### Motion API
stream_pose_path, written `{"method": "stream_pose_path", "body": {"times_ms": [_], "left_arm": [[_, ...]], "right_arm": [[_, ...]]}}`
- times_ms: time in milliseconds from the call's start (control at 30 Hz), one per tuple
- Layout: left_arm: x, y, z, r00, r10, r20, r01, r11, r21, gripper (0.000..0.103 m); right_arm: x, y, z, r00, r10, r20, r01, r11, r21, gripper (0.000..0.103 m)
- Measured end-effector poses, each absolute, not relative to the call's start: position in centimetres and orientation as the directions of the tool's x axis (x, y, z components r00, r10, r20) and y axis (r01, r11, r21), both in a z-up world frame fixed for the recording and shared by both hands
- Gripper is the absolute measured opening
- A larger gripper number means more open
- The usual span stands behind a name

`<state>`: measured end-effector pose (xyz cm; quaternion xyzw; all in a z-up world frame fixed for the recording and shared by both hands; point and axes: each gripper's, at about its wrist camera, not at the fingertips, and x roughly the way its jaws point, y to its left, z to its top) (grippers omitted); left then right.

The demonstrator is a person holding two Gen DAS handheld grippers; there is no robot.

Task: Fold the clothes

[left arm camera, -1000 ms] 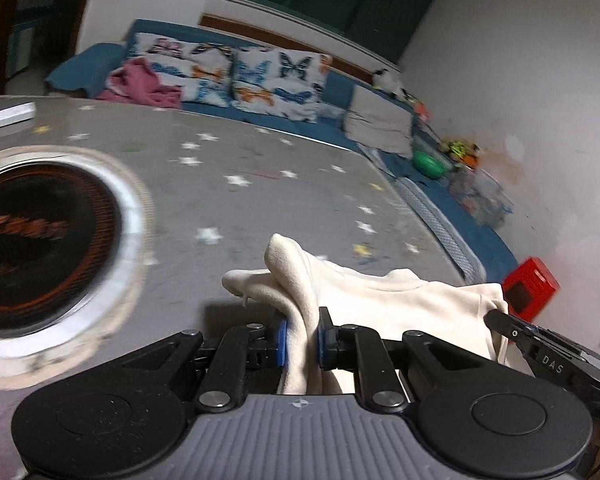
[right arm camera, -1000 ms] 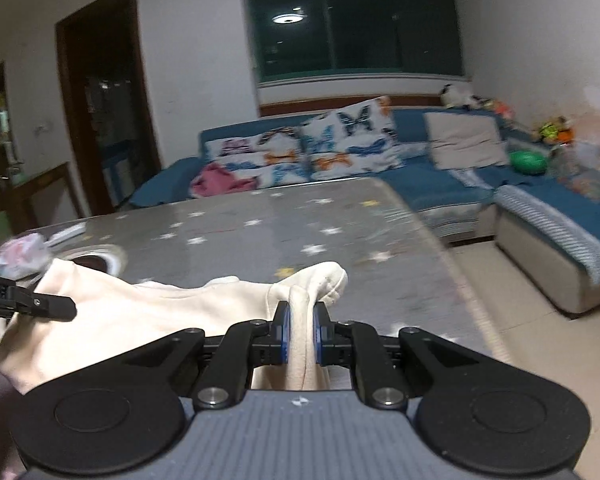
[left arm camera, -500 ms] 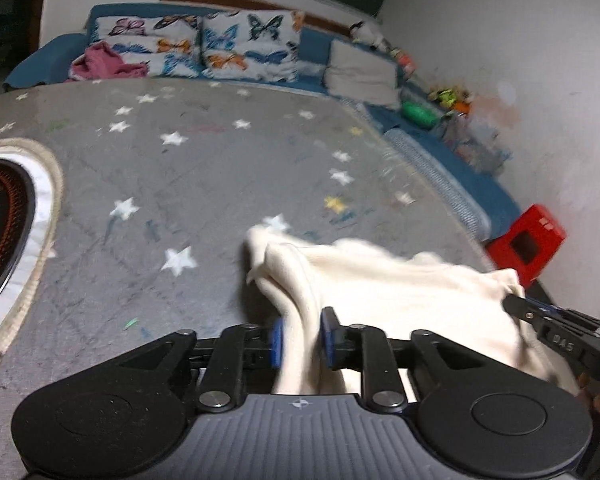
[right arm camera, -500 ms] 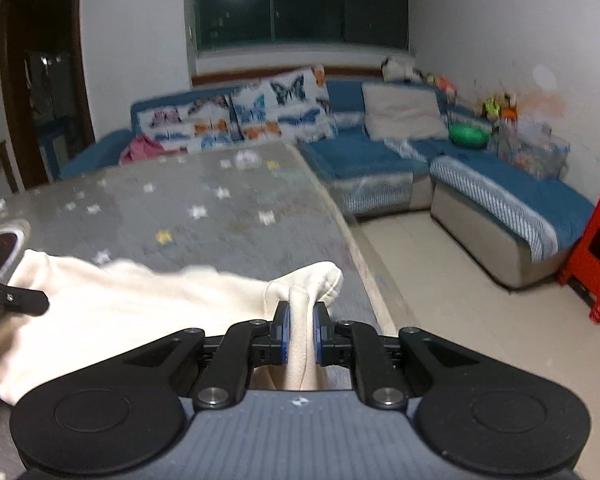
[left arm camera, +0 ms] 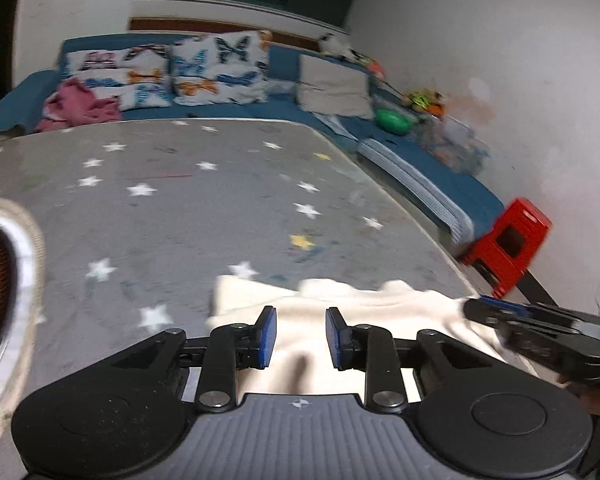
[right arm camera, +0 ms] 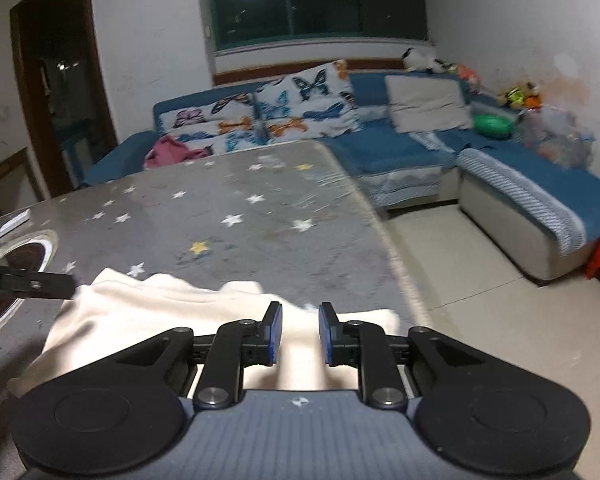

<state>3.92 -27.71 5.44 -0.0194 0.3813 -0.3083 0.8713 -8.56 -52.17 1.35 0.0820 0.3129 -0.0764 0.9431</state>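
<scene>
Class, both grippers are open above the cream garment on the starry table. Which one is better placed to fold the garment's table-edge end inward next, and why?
Right, probably. The right gripper hangs over the cream garment end beside the table edge; the left gripper sits over the inner end.

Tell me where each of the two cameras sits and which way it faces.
Left wrist: sits on the left gripper, looking along its open fingers over the cream garment and the star-patterned table toward the blue sofa; the right gripper shows at the right edge.
Right wrist: sits on the right gripper, open, facing the same way; the left gripper's finger pokes in from the left.
Shared: garment, table, sofa, butterfly cushions, red stool.
</scene>
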Motion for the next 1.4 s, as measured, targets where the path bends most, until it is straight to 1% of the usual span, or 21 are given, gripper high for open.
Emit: {"method": "stream_pose_path", "body": {"times_ms": [100,300,500,633,733,833,900,1033,1400], "left_arm": [[4.7,-29.4,4.6,0.491,-0.562,-0.666,0.545,0.794,-0.268,0.027],[6.7,-30.9,2.8,0.465,-0.547,-0.696,0.539,0.799,-0.267,0.026],[7.2,-31.4,2.6,0.468,-0.542,-0.698,0.542,0.800,-0.257,0.027],[6.8,-31.8,3.5,0.476,-0.563,-0.676,0.554,0.789,-0.267,0.027],[6.6,-32.8,3.7,0.473,-0.578,-0.665,0.575,0.774,-0.265,0.027],[6.5,-33.9,3.2,0.463,-0.576,-0.674,0.595,0.765,-0.245,0.022],[6.6,-34.4,2.7,0.466,-0.568,-0.679,0.598,0.767,-0.231,0.022],[6.5,-34.8,2.4,0.482,-0.561,-0.673,0.598,0.772,-0.215,0.022],[6.2,-35.3,2.2,0.518,-0.541,-0.663,0.591,0.786,-0.180,0.022]], "right_arm": [[-7.6,-51.7,0.9,0.786,-0.081,-0.613,0.182,0.978,0.104,0.018],[-5.8,-51.1,-0.1,0.771,-0.068,-0.633,0.163,0.982,0.093,0.018],[-5.1,-51.0,-0.4,0.773,-0.088,-0.629,0.169,0.983,0.071,0.018],[-6.0,-50.6,0.5,0.793,-0.077,-0.604,0.154,0.985,0.077,0.018],[-6.4,-49.5,1.0,0.807,-0.031,-0.590,0.097,0.992,0.081,0.018],[-6.6,-48.5,0.7,0.801,-0.002,-0.599,0.060,0.995,0.078,0.018],[-6.7,-47.8,0.5,0.796,0.017,-0.605,0.036,0.996,0.076,0.018],[-7.9,-46.9,-0.3,0.789,0.004,-0.614,0.026,0.999,0.039,0.018],[-14.7,-47.2,0.4,0.807,-0.030,-0.590,0.042,0.999,0.008,0.018]]}}
